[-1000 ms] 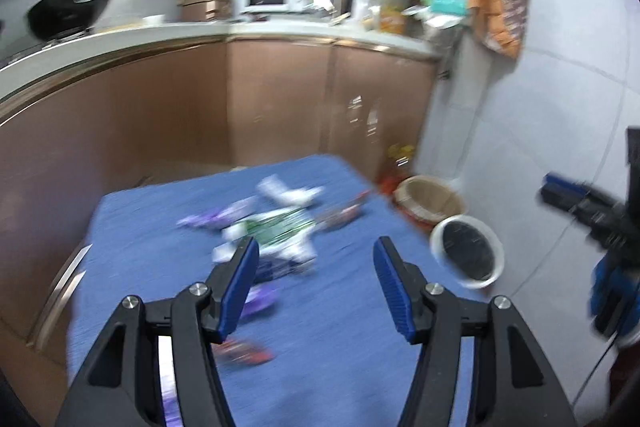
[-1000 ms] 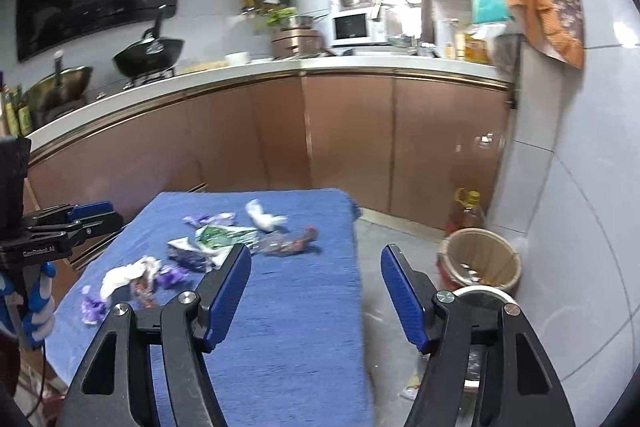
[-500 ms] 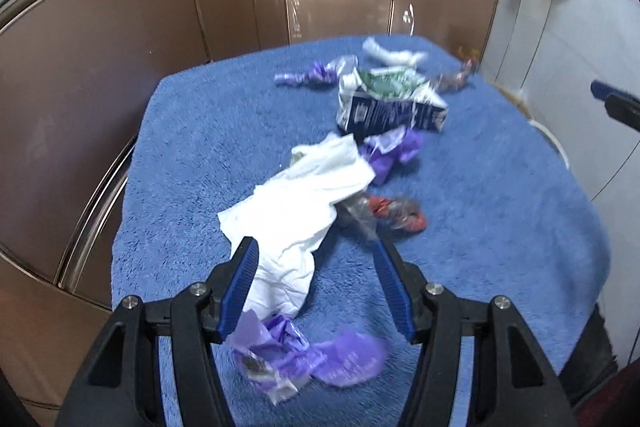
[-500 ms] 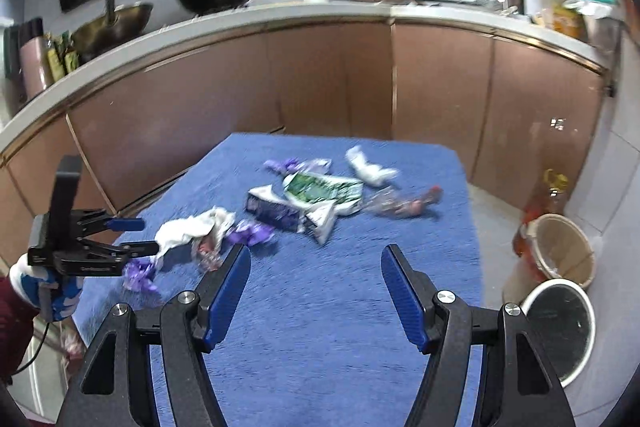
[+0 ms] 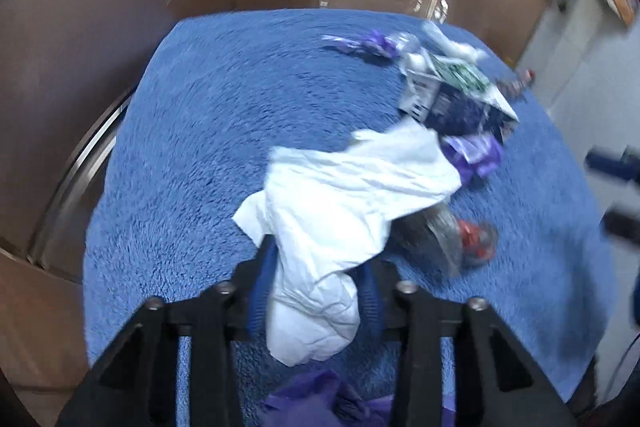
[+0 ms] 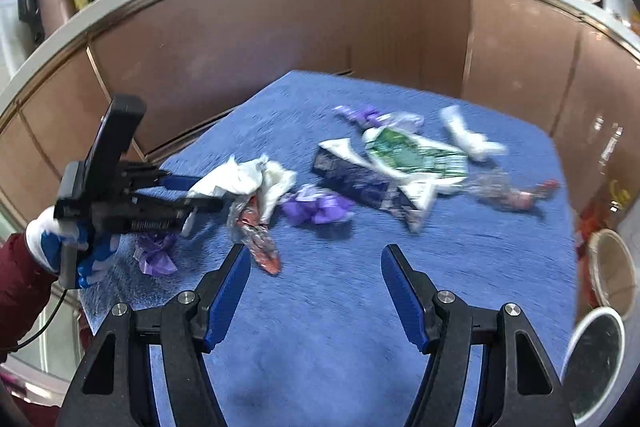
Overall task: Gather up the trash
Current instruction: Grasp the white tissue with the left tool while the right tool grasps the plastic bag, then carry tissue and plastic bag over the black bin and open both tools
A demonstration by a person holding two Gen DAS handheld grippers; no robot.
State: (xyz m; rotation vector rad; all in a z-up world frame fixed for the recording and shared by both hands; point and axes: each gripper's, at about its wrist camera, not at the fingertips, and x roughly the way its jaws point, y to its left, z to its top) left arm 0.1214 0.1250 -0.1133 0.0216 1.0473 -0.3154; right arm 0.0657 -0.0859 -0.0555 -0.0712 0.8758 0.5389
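Note:
Trash lies scattered on a table under a blue towel (image 5: 208, 131). My left gripper (image 5: 316, 291) is shut on a crumpled white tissue (image 5: 352, 195), whose near end sits between the blue pads; it also shows in the right wrist view (image 6: 244, 179). Around it lie a purple wrapper (image 5: 476, 155), a red and clear wrapper (image 5: 468, 239), a dark carton with a green label (image 6: 396, 163) and a small white scrap (image 6: 468, 135). My right gripper (image 6: 316, 267) is open and empty above the towel's near side.
Brown kitchen cabinets (image 6: 280, 27) curve behind the table. A white-rimmed bin (image 6: 596, 359) and a woven basket (image 6: 612, 267) stand on the floor at the right. Another purple wrapper (image 6: 156, 255) lies near the towel's left edge.
My left gripper dropped to the table and closed on the white tissue. My right gripper moved lower and closer over the towel, still open.

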